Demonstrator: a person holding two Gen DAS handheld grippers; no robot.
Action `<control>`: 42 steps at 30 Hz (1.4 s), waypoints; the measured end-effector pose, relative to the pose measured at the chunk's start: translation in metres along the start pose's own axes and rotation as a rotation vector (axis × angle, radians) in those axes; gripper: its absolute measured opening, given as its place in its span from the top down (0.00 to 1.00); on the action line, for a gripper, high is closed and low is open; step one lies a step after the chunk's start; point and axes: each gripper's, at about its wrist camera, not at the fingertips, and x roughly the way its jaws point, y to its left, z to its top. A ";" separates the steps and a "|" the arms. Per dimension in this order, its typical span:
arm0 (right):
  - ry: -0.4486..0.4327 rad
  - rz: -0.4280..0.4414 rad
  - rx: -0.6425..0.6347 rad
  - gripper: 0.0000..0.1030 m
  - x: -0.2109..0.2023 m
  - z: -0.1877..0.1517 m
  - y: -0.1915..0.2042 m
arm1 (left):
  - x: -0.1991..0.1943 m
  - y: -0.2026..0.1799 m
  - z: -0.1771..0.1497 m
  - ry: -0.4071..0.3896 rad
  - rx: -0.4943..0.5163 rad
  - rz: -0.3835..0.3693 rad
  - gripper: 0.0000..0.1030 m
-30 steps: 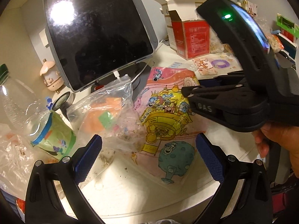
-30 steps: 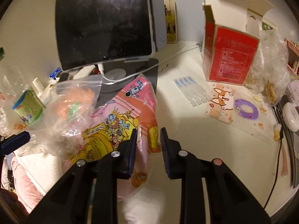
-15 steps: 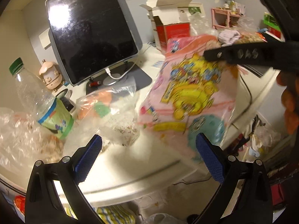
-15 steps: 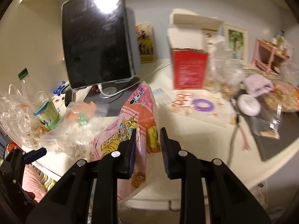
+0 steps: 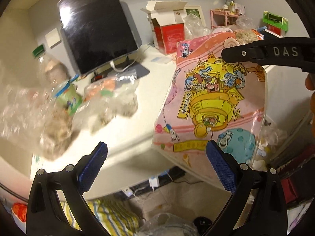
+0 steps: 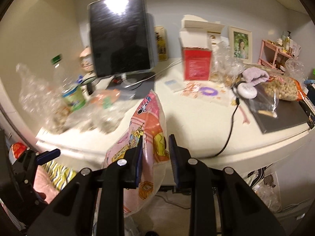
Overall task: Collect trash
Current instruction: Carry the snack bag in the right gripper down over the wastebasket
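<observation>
Black plastic arms of the right gripper (image 6: 154, 157) are pinching the pink cartoon wrapper (image 6: 146, 137) between blue-padded fingers (image 6: 139, 158); the jaws are standing narrowly apart, the left pad pressed on the film, while the right pad's contact cannot be judged. The wrapper is hanging in the air in front of the desk edge (image 6: 196, 153), its lower end drooping below the fingers. From the left wrist view the same wrapper (image 5: 212, 102) is showing its printed face, a yellow spaceship and a blue planet, with the right gripper (image 5: 261, 54) reaching in from the right and biting its upper edge.

The left gripper (image 5: 156, 169) is hovering with its jaws spread wide and nothing between them, out beyond the desk edge (image 5: 126, 155) and near the wrapper's lower corner.

Further out on the desk, a clear crumb-filled bag (image 5: 116, 98) is lying beside a plastic bottle (image 5: 63, 90) with a green cap, both blurred. Behind them a dark tablet (image 5: 98, 27) is standing on its stand, and a red and white carton (image 5: 169, 31) is sitting open near the wall. A bag of peanuts (image 6: 281, 86) is resting at the right.
</observation>
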 end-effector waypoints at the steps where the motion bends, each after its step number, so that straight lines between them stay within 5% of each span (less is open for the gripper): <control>1: 0.007 0.009 -0.009 0.76 -0.004 -0.008 0.011 | -0.006 0.001 -0.010 0.002 -0.002 0.001 0.06; 13: 0.126 0.104 -0.077 0.76 -0.023 -0.110 0.122 | -0.076 0.053 -0.151 0.089 -0.053 0.071 0.06; 23: 0.285 0.125 -0.112 0.76 -0.003 -0.223 0.192 | -0.094 0.084 -0.276 0.233 -0.110 0.091 0.06; 42: 0.557 0.153 -0.113 0.76 0.169 -0.424 0.197 | 0.040 0.054 -0.451 0.460 -0.181 0.078 0.06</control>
